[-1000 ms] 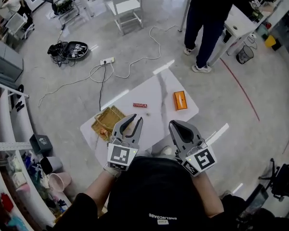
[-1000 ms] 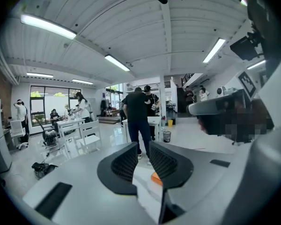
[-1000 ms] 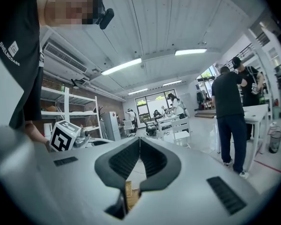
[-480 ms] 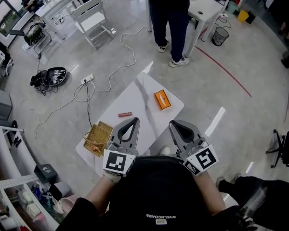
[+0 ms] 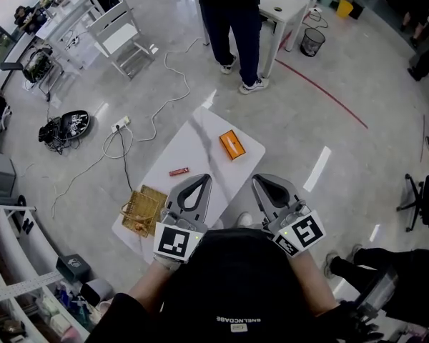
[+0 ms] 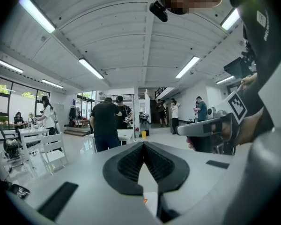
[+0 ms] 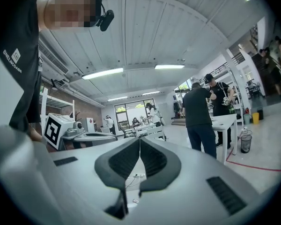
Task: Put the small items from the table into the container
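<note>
The small red packet (image 5: 179, 171) lies flat near the middle of the white table (image 5: 200, 136). The orange box (image 5: 231, 144) lies at the far end of the table. The gold wire basket (image 5: 140, 207) sits on the table's near left corner.

The left gripper (image 5: 203, 179) is held up over the near side of the table, close to the person's chest. The red packet is on the table past its tips and a little to the left, not touching it. The basket is lower down on its left. In the left gripper view its jaws (image 6: 143, 145) are pressed together with nothing between them.

The right gripper (image 5: 262, 180) is held up over the near right side of the table, beside the left one. The orange box is past its tips, well apart from it. Its two jaws (image 7: 139, 139) are also closed tight and hold nothing.

Past the far end of the table a person in dark trousers (image 5: 232, 20) stands on the floor. A white chair (image 5: 118, 38) stands farther off to the left, and a long cable (image 5: 164, 106) lies on the floor between the chair and the table.
</note>
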### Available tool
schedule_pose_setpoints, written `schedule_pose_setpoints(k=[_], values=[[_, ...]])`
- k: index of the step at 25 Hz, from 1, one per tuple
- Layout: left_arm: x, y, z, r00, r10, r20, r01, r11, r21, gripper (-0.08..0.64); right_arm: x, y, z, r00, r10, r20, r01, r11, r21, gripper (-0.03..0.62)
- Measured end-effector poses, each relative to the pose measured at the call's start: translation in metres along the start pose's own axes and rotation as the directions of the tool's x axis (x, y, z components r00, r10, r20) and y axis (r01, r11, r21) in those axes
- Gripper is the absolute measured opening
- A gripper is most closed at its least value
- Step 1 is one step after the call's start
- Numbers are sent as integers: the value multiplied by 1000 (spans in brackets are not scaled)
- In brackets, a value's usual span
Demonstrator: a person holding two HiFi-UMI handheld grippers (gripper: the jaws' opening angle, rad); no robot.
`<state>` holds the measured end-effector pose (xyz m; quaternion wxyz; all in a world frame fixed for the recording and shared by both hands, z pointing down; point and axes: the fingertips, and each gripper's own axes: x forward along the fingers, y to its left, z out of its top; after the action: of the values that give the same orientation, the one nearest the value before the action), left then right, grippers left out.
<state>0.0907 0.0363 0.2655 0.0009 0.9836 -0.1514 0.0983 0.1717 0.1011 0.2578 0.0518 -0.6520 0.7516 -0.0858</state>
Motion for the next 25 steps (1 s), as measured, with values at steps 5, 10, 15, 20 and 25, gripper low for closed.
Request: schedule_pose_setpoints(k=[5,10,15,20,25], values=[[4,0,-2,1000,13,-11,-13,1000,-9,5,-1,-3,0,1000,-5,-3,5,1000,2,11],[6,4,-9,1000,17,5,-17,998,-56,5,-1,-7,-3,1000,-1,-5,1,1000,5,11],[4,9,-11,1000,26,-7,-27,997,-66,5,1,-5,-7,1000,3,-14,-3,1000,12,11],[3,14,-17,999,39,-25,-40,997,-60,5,2,-3,-8,1000,7,-22,-7,1000,19,11],[3,18,-29,997,53,-56,-57,997,-56,6,2,-2,-16,999,10,-46,-8,999,31,11]])
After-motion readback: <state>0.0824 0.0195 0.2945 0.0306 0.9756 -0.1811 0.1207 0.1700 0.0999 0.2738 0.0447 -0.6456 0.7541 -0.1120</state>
